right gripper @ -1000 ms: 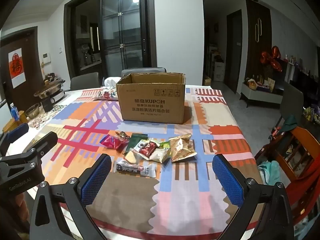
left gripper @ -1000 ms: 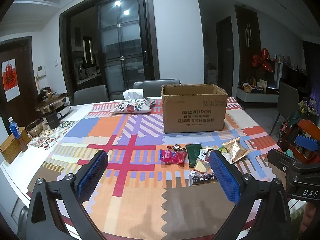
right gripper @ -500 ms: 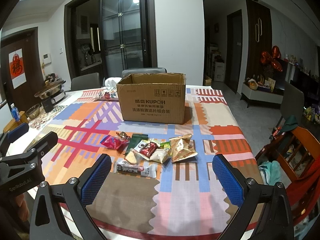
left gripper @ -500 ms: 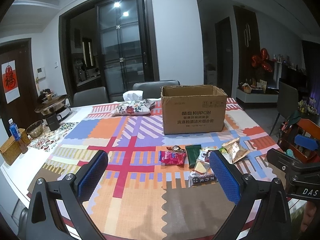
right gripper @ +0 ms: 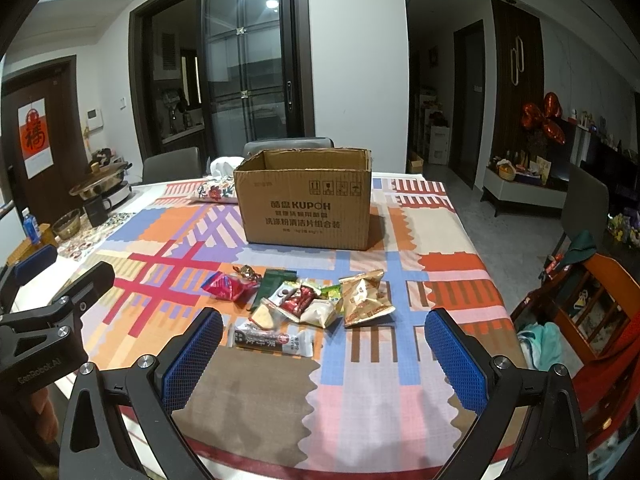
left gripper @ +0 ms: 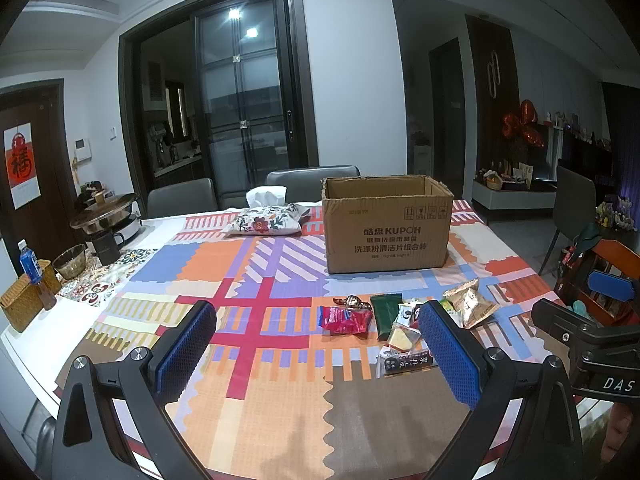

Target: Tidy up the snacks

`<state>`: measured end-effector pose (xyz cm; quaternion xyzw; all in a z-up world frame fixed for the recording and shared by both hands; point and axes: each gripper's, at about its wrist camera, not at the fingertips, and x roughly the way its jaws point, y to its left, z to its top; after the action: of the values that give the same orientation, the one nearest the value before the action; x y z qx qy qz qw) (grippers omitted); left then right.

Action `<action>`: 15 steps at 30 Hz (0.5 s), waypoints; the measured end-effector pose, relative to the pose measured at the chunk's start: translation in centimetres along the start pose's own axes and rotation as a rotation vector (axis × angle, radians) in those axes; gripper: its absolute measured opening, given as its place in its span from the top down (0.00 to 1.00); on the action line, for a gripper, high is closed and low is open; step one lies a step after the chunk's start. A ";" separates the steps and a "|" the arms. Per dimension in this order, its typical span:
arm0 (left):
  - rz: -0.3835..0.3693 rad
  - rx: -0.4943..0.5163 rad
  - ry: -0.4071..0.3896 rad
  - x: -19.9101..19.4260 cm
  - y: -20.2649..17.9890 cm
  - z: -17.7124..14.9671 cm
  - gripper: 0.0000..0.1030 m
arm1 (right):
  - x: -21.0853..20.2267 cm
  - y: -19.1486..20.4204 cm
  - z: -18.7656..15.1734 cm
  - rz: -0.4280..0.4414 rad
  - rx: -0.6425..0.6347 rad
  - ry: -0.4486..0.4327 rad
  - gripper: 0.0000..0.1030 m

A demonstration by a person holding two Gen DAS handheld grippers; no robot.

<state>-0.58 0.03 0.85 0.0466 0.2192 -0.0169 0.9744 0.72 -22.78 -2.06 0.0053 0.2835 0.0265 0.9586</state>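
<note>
An open brown cardboard box [left gripper: 386, 226] [right gripper: 306, 200] stands on the patterned tablecloth. In front of it lies a small heap of snacks: a red packet [left gripper: 345, 320] [right gripper: 227, 286], a dark green packet [left gripper: 385, 314] [right gripper: 274, 284], a gold bag [left gripper: 469, 307] [right gripper: 365, 296], and a dark bar with a white end [right gripper: 272, 342] [left gripper: 406, 360]. My left gripper [left gripper: 320, 354] hovers open above the near table, left of the heap. My right gripper [right gripper: 322, 360] is open too, just short of the dark bar. Neither holds anything.
A floral tissue pouch [left gripper: 266, 222] lies left of the box. At the table's far left are a pot [left gripper: 106, 214], a black mug [left gripper: 105, 246], a glass bowl [left gripper: 74, 260], a bottle [left gripper: 30, 266] and a wicker box [left gripper: 22, 300]. Grey chairs [left gripper: 312, 178] stand behind; a wooden chair [right gripper: 592, 312] on the right.
</note>
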 end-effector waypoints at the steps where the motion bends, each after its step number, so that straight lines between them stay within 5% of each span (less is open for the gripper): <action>1: -0.001 0.000 0.001 0.0 0.0 0.0 0.00 | 0.0 0.0 0.0 0.000 0.000 0.000 0.01; 15: -0.001 0.000 -0.004 -0.1 0.0 0.2 0.00 | 0.0 0.0 0.0 0.001 0.001 -0.002 0.01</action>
<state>-0.64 -0.01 1.08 0.0465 0.2173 -0.0174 0.9748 0.68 -22.79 -2.07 0.0061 0.2827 0.0267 0.9588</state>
